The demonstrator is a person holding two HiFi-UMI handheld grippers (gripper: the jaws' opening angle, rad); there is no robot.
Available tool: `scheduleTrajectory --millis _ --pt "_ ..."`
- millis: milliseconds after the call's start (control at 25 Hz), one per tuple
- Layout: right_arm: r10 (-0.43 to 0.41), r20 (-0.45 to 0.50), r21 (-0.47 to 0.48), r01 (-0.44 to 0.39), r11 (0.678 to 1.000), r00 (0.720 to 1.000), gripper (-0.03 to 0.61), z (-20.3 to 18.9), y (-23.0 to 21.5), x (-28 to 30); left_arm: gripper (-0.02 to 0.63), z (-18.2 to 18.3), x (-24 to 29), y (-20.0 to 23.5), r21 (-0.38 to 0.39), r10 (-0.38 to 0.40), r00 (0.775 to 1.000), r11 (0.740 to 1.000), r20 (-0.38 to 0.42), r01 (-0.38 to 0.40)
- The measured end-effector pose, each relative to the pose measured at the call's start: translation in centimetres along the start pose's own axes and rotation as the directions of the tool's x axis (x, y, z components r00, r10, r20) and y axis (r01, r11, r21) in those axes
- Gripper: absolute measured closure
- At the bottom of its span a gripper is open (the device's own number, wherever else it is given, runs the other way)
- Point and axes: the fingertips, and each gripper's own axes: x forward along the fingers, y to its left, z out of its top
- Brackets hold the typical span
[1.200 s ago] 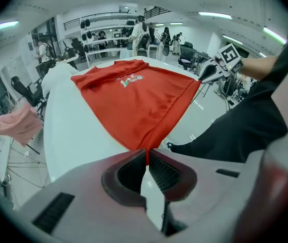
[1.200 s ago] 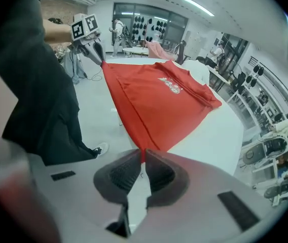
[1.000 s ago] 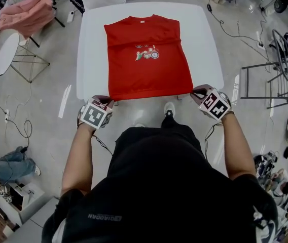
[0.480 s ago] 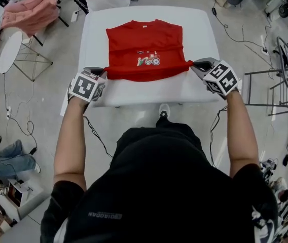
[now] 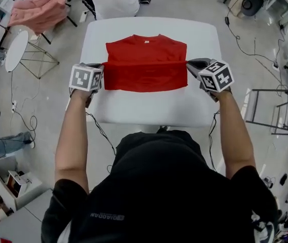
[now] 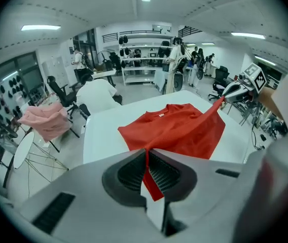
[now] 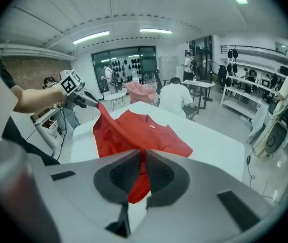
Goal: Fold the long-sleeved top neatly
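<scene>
A short-bodied red fabric top (image 5: 146,67) lies on the white, round-cornered bench (image 5: 149,108), in the upper middle of the head view with its collar toward the top of the frame. No sleeves stick out past its sides, so they look already turned in.

The left gripper (image 5: 101,68) holds the hem corner at the left edge of the cloth, and the right gripper (image 5: 189,64) holds the matching corner at the right edge. In the left gripper view the ribbed dark fingers (image 6: 130,173) are pinched together with a thin red strip of the top clamped between them. The right gripper view shows the same: its fingers (image 7: 121,178) are closed on a fold of red cloth.

The hem hangs as a taut band between the two grippers, raised off the bench and lying about halfway up the garment, over the chest area. The lower part is doubled beneath it.

The step in hand looks like the bottom-to-top fold. The next move probably calls for carrying both corners evenly on toward the collar, level with each other so the hem stays straight, then lowering them onto the shoulders. Only after that should either grip let go, since an uneven release would skew the fold.
</scene>
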Motion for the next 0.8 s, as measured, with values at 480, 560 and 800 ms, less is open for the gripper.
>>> scheduleTrajectory --millis 480,560,800 --pt "-0.037 0.033 0.124 0.032 0.992 0.999 0.551 3.1 -5.3 4.7 0.595 5.0 5.5 5.4 -0.083 0.041 0.999 0.996 -0.016 -0.042" --pt "-0.057 0.024 0.153 0.053 0.987 0.998 0.551 3.3 -6.6 5.4 0.595 6.0 7.0 6.2 -0.079 0.030 0.999 0.996 -0.022 -0.031" --pt "-0.148 -0.043 0.240 0.154 0.958 0.988 0.554 3.0 -10.0 8.8 0.595 6.8 12.5 7.8 -0.051 -0.004 0.996 0.999 -0.085 -0.001"
